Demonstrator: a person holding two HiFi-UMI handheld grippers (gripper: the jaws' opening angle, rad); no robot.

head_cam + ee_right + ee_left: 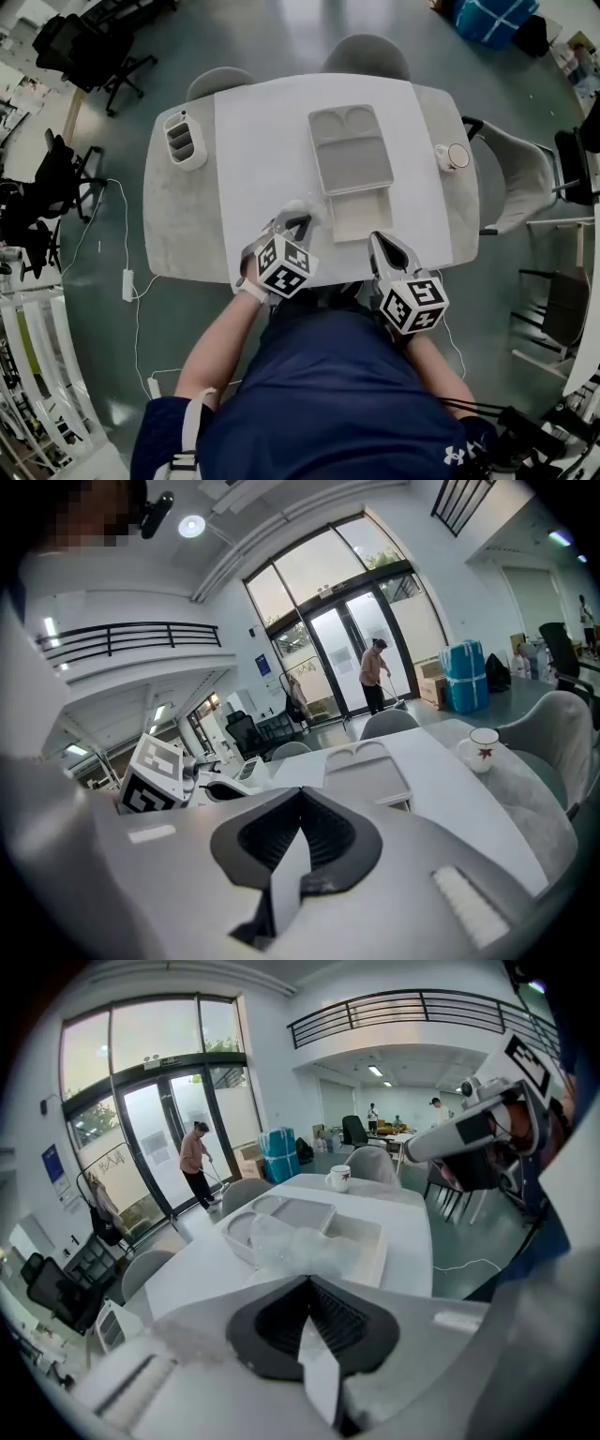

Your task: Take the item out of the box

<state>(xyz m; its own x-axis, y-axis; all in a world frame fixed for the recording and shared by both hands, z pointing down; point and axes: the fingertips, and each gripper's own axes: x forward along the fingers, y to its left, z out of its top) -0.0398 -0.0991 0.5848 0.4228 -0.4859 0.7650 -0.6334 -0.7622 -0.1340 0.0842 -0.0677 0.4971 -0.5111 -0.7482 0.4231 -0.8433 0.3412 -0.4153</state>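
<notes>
Your left gripper point(299, 221) is clenched on the clear plastic bag point(307, 205), which is at the left edge of the open box point(362, 223). Your right gripper point(382, 246) has its jaws pressed together on nothing, just beside the box's near right corner.

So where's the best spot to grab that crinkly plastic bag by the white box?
By its loose near edge, coming in low from the person's side. The plastic bag is soft and crumpled, so a thin fold should pinch easily, and the box sits right behind it, crowding the far side. The left gripper seems to be shut on just that near edge.
</notes>
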